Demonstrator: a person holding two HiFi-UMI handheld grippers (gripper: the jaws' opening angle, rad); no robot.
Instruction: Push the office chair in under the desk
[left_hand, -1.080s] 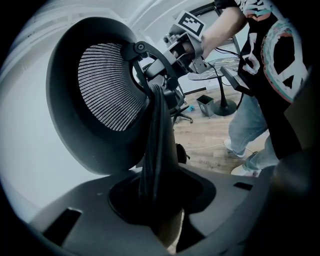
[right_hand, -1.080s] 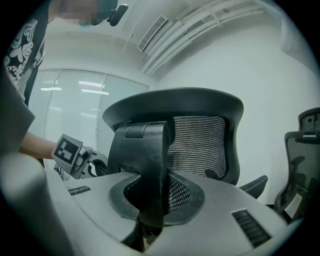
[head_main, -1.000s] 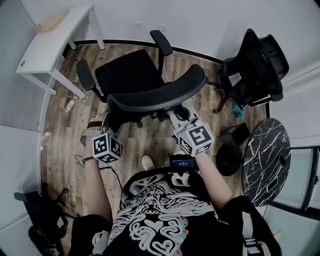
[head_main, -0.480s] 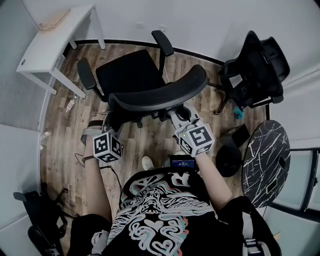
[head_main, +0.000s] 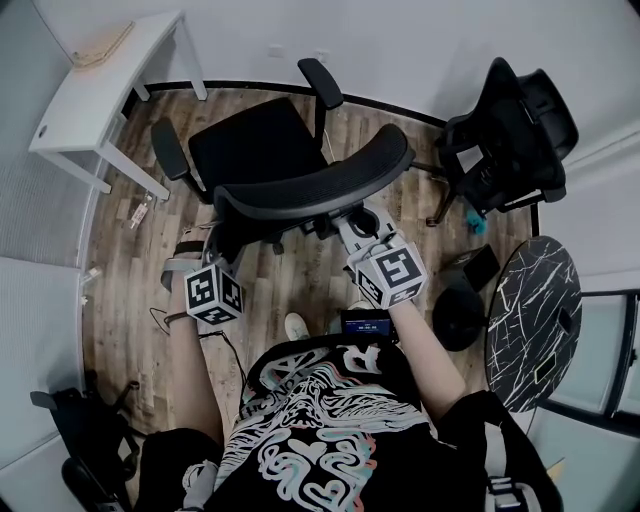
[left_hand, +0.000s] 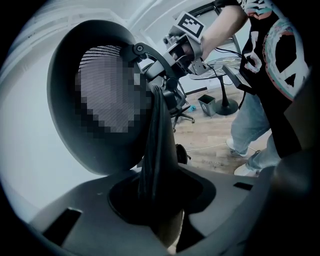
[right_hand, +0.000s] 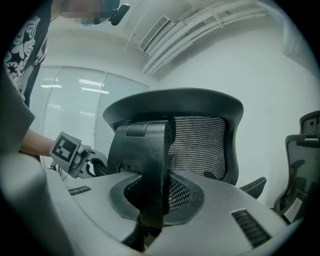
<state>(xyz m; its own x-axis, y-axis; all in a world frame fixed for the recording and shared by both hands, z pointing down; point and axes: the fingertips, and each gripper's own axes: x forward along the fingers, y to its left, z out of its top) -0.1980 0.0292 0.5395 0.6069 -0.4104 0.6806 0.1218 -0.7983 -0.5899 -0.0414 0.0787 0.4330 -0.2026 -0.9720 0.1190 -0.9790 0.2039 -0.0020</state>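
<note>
The black office chair (head_main: 255, 150) stands on the wood floor in the head view, its seat facing the white desk (head_main: 90, 95) at the upper left and its mesh backrest (head_main: 310, 185) toward me. My left gripper (head_main: 215, 240) is shut on the backrest's left edge; in the left gripper view that thin black edge (left_hand: 157, 145) runs up from between the jaws. My right gripper (head_main: 358, 222) is shut on the black support bracket (right_hand: 150, 160) behind the backrest. The chair sits out from the desk, not under it.
A second black chair (head_main: 510, 130) stands at the right by the wall. A round marble-patterned table (head_main: 535, 320) and a dark floor stand (head_main: 460, 315) are at the lower right. Cables and small litter lie on the floor at the left (head_main: 140, 210).
</note>
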